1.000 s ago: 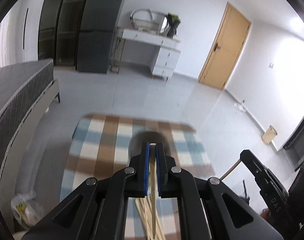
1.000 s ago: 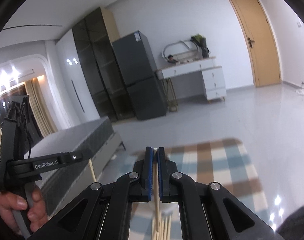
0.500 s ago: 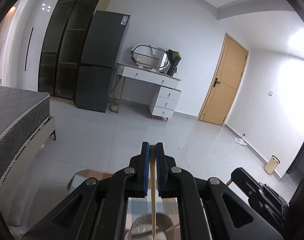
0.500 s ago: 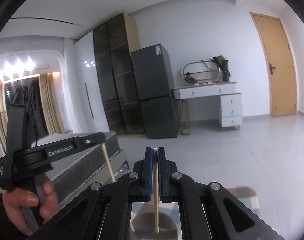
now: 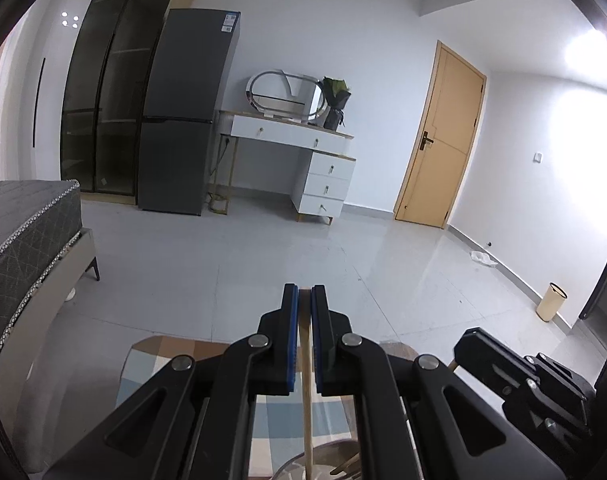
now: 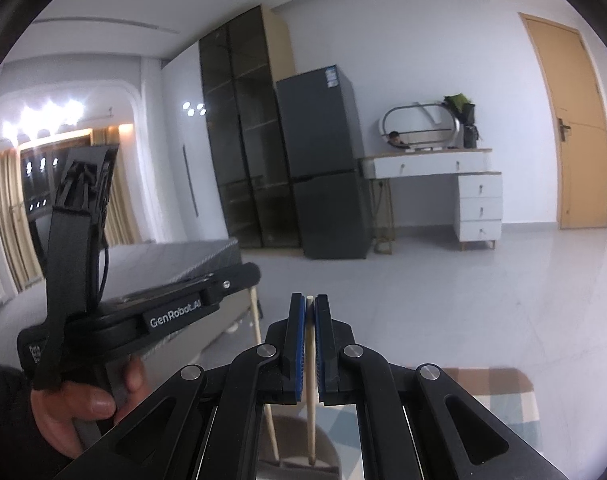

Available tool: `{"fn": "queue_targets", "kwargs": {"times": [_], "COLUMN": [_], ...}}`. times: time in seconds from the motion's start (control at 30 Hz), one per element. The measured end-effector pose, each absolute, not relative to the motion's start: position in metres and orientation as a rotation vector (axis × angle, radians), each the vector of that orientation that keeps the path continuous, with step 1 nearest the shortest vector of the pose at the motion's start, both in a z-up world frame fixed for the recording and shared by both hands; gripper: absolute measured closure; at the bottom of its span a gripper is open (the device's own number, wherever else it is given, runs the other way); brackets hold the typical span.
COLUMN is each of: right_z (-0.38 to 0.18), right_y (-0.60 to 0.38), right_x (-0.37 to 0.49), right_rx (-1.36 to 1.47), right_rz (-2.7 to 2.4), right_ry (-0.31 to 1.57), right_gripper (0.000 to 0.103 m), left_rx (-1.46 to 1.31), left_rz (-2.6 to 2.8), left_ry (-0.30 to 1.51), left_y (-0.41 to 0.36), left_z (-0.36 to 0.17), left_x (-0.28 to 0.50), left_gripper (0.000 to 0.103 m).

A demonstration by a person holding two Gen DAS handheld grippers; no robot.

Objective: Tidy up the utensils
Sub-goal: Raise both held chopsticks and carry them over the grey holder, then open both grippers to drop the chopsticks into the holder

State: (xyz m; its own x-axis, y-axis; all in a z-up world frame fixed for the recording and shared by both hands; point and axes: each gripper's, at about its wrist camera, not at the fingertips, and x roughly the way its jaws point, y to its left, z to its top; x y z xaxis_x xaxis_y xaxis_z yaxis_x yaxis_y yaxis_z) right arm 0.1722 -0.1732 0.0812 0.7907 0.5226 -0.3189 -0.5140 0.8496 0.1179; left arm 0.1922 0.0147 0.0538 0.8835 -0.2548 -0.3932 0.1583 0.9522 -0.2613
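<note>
Over grey holder (image 6: 295, 436): 2 chopsticks (image 6: 310, 400), both clamped.

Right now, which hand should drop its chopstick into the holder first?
Left, narrowly. The left gripper has its chopstick running down inside the holder rim; the right gripper has its stick ending nearby.
</note>
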Motion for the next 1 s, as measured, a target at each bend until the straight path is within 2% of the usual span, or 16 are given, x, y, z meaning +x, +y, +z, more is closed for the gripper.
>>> {"fn": "queue_targets", "kwargs": {"times": [0.2, 0.4, 0.47, 0.5, 0.57, 0.67, 0.73, 0.77, 0.83, 0.93, 1.0], "right_z": [0.073, 0.07, 0.069, 0.07, 0.071, 0.075, 0.078, 0.08, 0.085, 0.092, 0.096], "right_y": [-0.167, -0.174, -0.18, -0.184, -0.194, -0.209, -0.219, -0.223, -0.228, -0.231, -0.233], "right_x": [0.166, 0.155, 0.148, 0.145, 0.135, 0.125, 0.11, 0.104, 0.094, 0.067, 0.047], "right_rx": [-0.018, 0.002, 0.017, 0.025, 0.051, 0.077, 0.091, 0.099, 0.111, 0.1, 0.1], "right_rz": [0.595, 0.599, 0.587, 0.574, 0.555, 0.515, 0.477, 0.465, 0.451, 0.434, 0.422], "right_ry": [0.397, 0.443, 0.463, 0.469, 0.471, 0.478, 0.473, 0.472, 0.465, 0.419, 0.376], "right_gripper": [0.099, 0.096, 0.093, 0.088, 0.086, 0.076, 0.071, 0.064, 0.06, 0.045, 0.032], "left_rx": [-0.213, -0.221, -0.231, -0.232, -0.233, -0.232, -0.235, -0.237, -0.242, -0.238, -0.226], "left_rz": [-0.266, -0.309, -0.297, -0.287, -0.266, -0.238, -0.219, -0.203, -0.179, -0.152, -0.135], "left_ry": [0.463, 0.567, 0.613, 0.635, 0.656, 0.677, 0.674, 0.665, 0.647, 0.624, 0.607], "left_y": [0.011, 0.016, 0.021, 0.021, 0.023, 0.022, 0.021, 0.02, 0.019, 0.014, 0.01], "left_z": [0.064, 0.069, 0.071, 0.072, 0.073, 0.076, 0.079, 0.082, 0.086, 0.093, 0.097], "left_x": [0.178, 0.168, 0.163, 0.161, 0.154, 0.138, 0.124, 0.114, 0.102, 0.081, 0.066], "left_gripper": [0.101, 0.1, 0.096, 0.088, 0.086, 0.082, 0.068, 0.063, 0.047, 0.045, 0.044]}}
